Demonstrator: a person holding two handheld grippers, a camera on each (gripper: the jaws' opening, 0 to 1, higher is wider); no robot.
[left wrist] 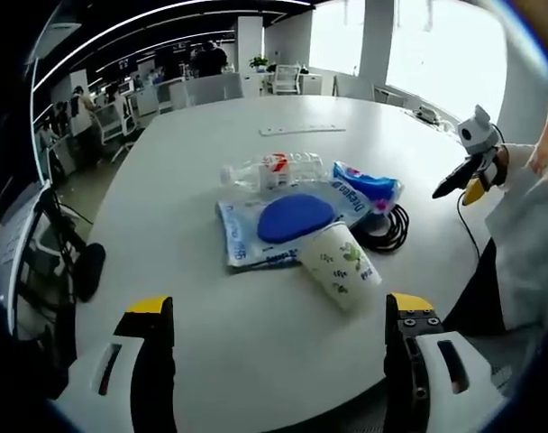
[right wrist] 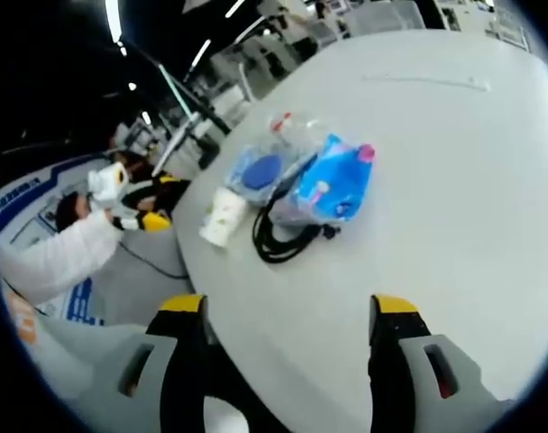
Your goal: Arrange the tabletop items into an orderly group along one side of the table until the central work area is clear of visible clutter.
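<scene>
Left gripper view | both grippers' fingers spread, empty | blue pack (left wrist: 272, 227) lettering blurred, perhaps unreadable

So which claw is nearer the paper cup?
Left. The left claw sits just short of the tipped paper cup; the right claw is farther back, with the black cable between.

My right gripper (right wrist: 287, 338) hangs over the white table (right wrist: 454, 207) with jaws apart and nothing between them. Ahead sits a cluster: a blue pouch (right wrist: 333, 185), a black cable (right wrist: 283, 239) touching it, a paper cup (right wrist: 222, 216) on its side, a blue disc (right wrist: 260, 170). The left gripper (right wrist: 134, 203) shows beyond the table edge.
</scene>
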